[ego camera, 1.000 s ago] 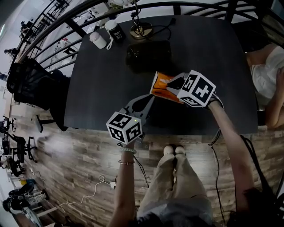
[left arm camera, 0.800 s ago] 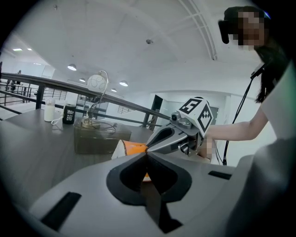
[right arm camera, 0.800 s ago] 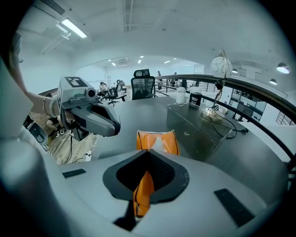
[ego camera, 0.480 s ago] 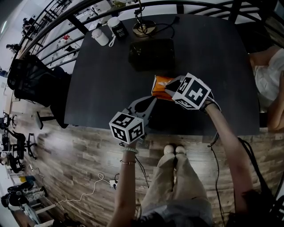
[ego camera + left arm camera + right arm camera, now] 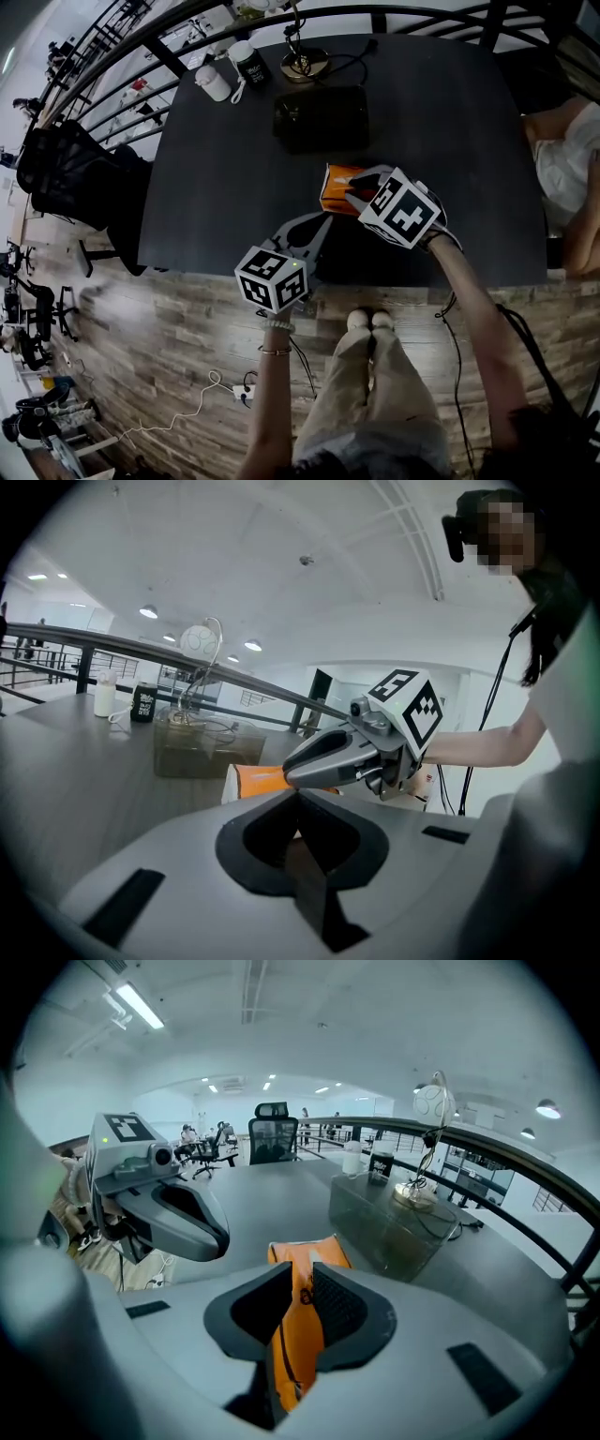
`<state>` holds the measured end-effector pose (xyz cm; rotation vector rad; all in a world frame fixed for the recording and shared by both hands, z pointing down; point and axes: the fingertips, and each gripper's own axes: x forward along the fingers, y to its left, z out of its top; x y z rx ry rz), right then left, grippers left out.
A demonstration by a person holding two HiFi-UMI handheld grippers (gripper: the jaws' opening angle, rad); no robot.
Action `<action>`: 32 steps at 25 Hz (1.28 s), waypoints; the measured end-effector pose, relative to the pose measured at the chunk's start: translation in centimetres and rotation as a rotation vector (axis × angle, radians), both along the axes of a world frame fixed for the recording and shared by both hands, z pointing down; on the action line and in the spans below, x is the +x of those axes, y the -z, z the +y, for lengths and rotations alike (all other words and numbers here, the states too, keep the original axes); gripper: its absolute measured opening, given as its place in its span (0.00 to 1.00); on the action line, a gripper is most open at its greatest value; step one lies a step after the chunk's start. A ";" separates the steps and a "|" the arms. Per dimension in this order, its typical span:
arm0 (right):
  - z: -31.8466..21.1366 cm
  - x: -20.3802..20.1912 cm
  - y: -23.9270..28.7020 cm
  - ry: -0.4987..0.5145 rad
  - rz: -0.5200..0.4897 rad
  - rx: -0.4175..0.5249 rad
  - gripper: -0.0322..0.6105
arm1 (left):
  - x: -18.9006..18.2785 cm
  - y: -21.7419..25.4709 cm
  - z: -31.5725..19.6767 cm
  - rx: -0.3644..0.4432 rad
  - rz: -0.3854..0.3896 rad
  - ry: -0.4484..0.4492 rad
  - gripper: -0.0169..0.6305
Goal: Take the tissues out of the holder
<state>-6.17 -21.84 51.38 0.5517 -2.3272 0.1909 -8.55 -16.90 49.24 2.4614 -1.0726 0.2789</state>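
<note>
One orange tissue pack [image 5: 335, 187] shows in the head view, out on the dark table [image 5: 216, 178], on the near side of the dark see-through holder [image 5: 319, 117] and apart from it. Right gripper [image 5: 350, 193] reaches in from the right, forearm stretched across the table edge, marker cube up, jaw tips on the pack's right end. Left gripper [image 5: 322, 222] is held low at the near table edge, pointing up toward the pack, tips just short of it. Lamp [image 5: 302, 60], cup [image 5: 248, 64] and white bottle [image 5: 214, 82] stand at the far edge. Left gripper view: left gripper [image 5: 298, 801] has its jaws pressed together with nothing between them; beyond lies the pack [image 5: 259, 780], orange with a white end, the right gripper [image 5: 307, 767] over its top, the holder [image 5: 202, 748] behind. Cannot tell whether the pack rests on the table or is lifted clear. Right gripper view: right gripper [image 5: 298, 1283] is clamped on the pack [image 5: 298, 1330], orange film pinched and creased between the pads; left gripper [image 5: 202, 1227] hangs at left, holder [image 5: 394, 1222] at right.
</note>
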 end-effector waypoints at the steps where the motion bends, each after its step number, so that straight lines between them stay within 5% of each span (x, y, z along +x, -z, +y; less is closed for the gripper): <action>1: 0.0 0.1 0.6 -0.021 -0.026 0.009 0.14 | -0.1 0.3 0.2 0.008 0.001 0.005 0.04; 17: 4.5 0.1 12.1 -0.218 -0.505 0.055 0.09 | 0.0 11.7 2.7 0.267 0.049 0.003 0.04; 32: 6.4 0.1 18.4 -0.253 -0.684 0.219 0.07 | 0.6 16.7 3.8 0.415 0.044 -0.039 0.04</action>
